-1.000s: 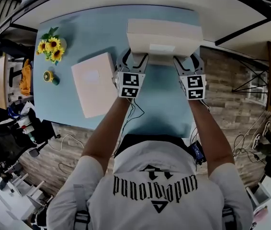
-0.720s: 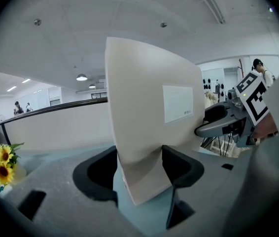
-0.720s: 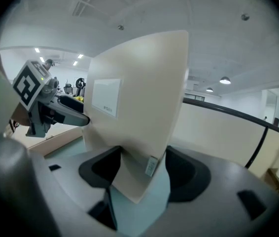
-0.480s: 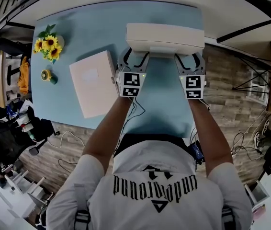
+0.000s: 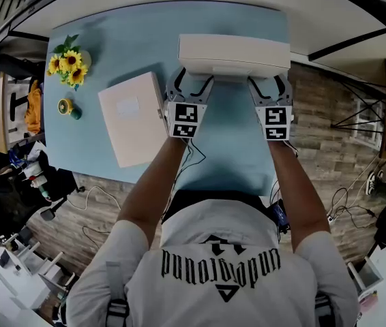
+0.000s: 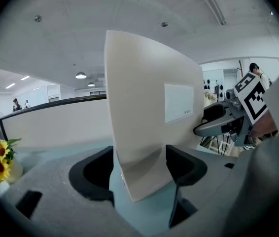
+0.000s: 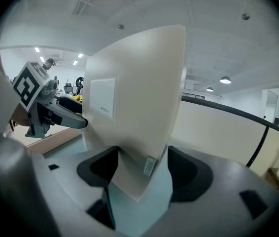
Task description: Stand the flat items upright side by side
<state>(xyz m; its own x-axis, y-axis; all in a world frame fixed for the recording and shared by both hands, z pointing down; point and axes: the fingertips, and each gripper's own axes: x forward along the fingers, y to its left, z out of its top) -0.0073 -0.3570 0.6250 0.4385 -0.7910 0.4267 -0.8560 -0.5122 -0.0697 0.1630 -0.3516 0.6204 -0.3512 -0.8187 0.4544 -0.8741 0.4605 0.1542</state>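
— Box (image 5: pixel 234 50), where is it on your feed?
— Top centre of the pale blue surface (image 5: pixel 227 155), wood floor (image 5: pixel 329 114) around. It stands on edge, long axis left to right; another box (image 5: pixel 133 118) lies flat, left. My left claw (image 5: pixel 191 79) and right claw (image 5: pixel 269 80) have just eased apart, each straddling it, not pinching.

Upright box (image 5: pixel 234 54): cream, matt, smooth, cardboard-like. Paper-look label (image 6: pixel 179 102) on face, whiter, flat finish. Flat-lying box (image 5: pixel 133 118): same matt cream surface. Table top (image 5: pixel 234 148): light blue, matt, smooth, faintly mottled. Floor (image 5: pixel 329 135): wood-look planks, visible grain. Shirt (image 5: pixel 220 264): white cloth, dark matt print. Sunflowers (image 5: pixel 69 65): material unclear.
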